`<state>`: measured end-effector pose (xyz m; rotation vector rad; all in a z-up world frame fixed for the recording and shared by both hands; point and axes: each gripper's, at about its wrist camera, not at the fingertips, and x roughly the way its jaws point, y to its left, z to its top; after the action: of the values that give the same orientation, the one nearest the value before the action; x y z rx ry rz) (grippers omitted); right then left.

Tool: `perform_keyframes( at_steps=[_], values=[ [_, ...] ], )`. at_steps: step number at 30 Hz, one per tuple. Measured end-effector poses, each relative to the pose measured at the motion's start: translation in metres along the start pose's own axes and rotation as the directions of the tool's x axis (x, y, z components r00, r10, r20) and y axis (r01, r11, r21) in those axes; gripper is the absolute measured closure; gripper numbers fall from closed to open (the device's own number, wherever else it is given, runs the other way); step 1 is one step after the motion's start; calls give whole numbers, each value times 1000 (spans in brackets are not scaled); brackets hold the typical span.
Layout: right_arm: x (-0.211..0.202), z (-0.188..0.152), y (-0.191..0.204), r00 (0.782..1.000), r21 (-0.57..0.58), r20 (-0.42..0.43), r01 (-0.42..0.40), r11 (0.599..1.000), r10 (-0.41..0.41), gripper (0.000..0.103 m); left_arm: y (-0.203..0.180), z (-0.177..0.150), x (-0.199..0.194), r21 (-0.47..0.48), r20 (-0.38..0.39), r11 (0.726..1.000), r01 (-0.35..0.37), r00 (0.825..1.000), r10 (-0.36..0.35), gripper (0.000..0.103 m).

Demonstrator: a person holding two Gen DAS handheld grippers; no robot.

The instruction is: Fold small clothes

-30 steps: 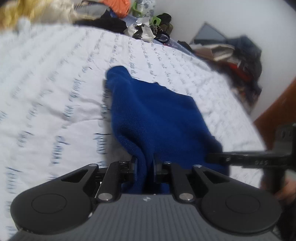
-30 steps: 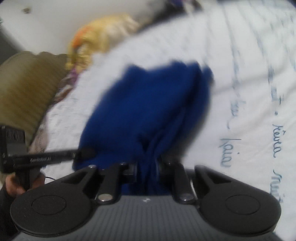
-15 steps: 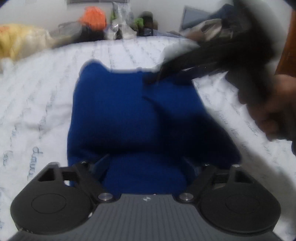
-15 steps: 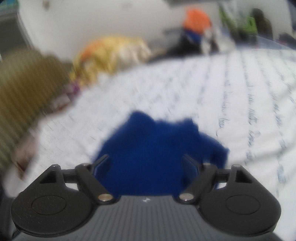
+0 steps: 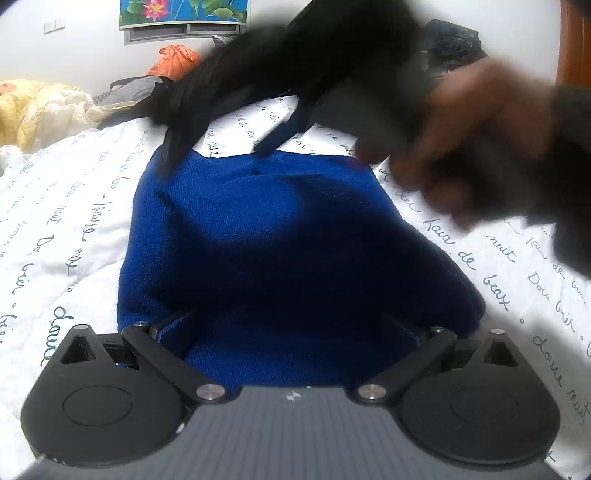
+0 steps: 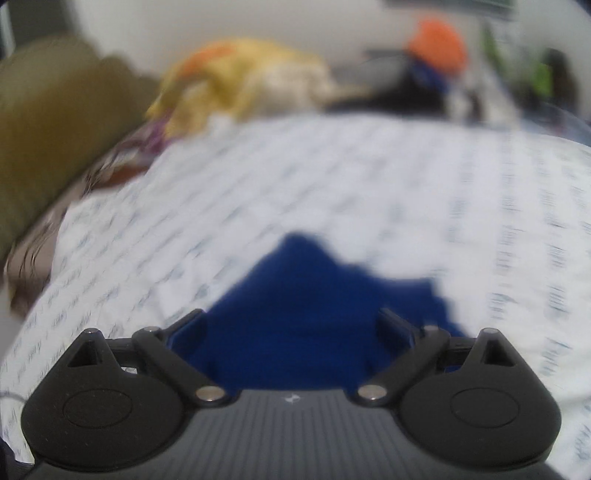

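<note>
Fingers (image 5: 173, 328) of the left gripper (image 5: 291, 328) stand wide apart and are opening further; the blue knit garment (image 5: 280, 236) lies between them, but the pads do not press on it. Fingers (image 6: 188, 328) of the right gripper (image 6: 293, 326) are likewise wide apart and opening, with the near edge of the same garment (image 6: 306, 314) between them, unclamped.

The garment is a deep blue knit with a fine ribbed texture. It lies on the bed cover (image 5: 66, 236), folded into a compact, roughly rectangular bundle with rounded sides. Its far edge runs straight across; its near edge reaches the left gripper. A broad shadow darkens its middle.

The bed cover is white, quilted, and printed with lines of dark cursive script.

Above the far edge of the garment, in the left wrist view, the right gripper (image 5: 221, 140) appears as a blurred black shape, held by the person's right hand (image 5: 476, 147).

Beyond the bed lie a yellow bundle of cloth (image 5: 40, 107) and an orange item (image 5: 175, 59). A flower picture (image 5: 184, 13) hangs on the wall.
</note>
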<state>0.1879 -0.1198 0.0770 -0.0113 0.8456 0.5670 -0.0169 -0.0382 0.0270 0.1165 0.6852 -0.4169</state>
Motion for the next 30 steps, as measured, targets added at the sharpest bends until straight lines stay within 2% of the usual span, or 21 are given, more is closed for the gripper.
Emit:
perform_keyframes(
  at_steps=[2,3,4,6,10,11,12,14,15,17,18,19,20,21,22,23,24,26,28,30],
  values=[
    [39,-3,9,994,-50,-96,44,998,-49,4,0,-1,0,1,6,1000,0,1000,0,2],
    [52,-8,6,993,-50,-98,53,997,-58,0,1,-2,-1,-1,8,1000,1,1000,-1,2],
    [54,-12,1,999,-62,-24,41,997,-43,0,1,-3,-3,-5,10,1000,2,1000,-2,2],
    [57,-16,-9,999,-43,31,33,999,-32,0,1,-3,-3,-6,13,1000,0,1000,0,2],
    [56,-11,-6,998,-51,25,60,997,-58,0,-1,-4,-12,-7,19,1000,-4,1000,4,4],
    [47,-13,-9,998,-28,28,61,998,-61,0,0,-4,-19,-25,22,1000,-9,1000,10,9],
    [39,-16,-9,997,13,26,76,997,-77,0,6,-3,-27,-55,27,998,-4,1000,5,9],
    [9,-28,-12,996,96,31,82,992,-85,0,20,-5,-47,-131,63,991,16,998,-8,2],
    [-11,-38,-12,995,120,68,61,991,-70,0,28,-7,-52,-169,72,985,15,997,-3,1],
    [-45,-65,-7,991,132,126,15,991,-32,0,44,-9,-49,-234,33,972,13,999,-6,2],
    [-52,-78,-4,991,113,129,7,994,-21,0,49,-11,-42,-251,-1,968,-4,1000,4,4],
    [-52,-91,1,995,77,97,32,997,-40,0,51,-13,-34,-250,-31,968,-31,999,24,6],
    [-44,-103,8,994,10,49,100,995,-100,0,49,-12,-33,-211,-13,976,-60,998,58,6],
    [-40,-116,16,979,-106,66,201,974,-195,0,48,-12,-31,-193,-24,978,-75,997,72,6],
    [-37,-127,18,969,-179,89,244,953,-231,0,48,-12,-33,-187,-29,979,-83,996,79,7],
    [-41,-129,8,975,-126,86,214,969,-204,0,50,-12,-36,-198,-36,977,-83,996,77,8],
    [-44,-127,-5,984,-34,46,176,984,-174,0,53,-13,-41,-218,-39,973,-79,997,73,8],
    [-58,-123,-13,975,55,10,222,973,-223,0,62,-14,-49,-279,-47,958,-64,998,53,8],
    [-76,-126,-8,975,94,39,215,972,-220,0,68,-15,-50,-343,-52,939,-31,999,14,7],
    [-85,-129,7,978,64,83,187,980,-192,0,66,-13,-48,-356,-48,934,-15,999,-3,7]
  ],
)
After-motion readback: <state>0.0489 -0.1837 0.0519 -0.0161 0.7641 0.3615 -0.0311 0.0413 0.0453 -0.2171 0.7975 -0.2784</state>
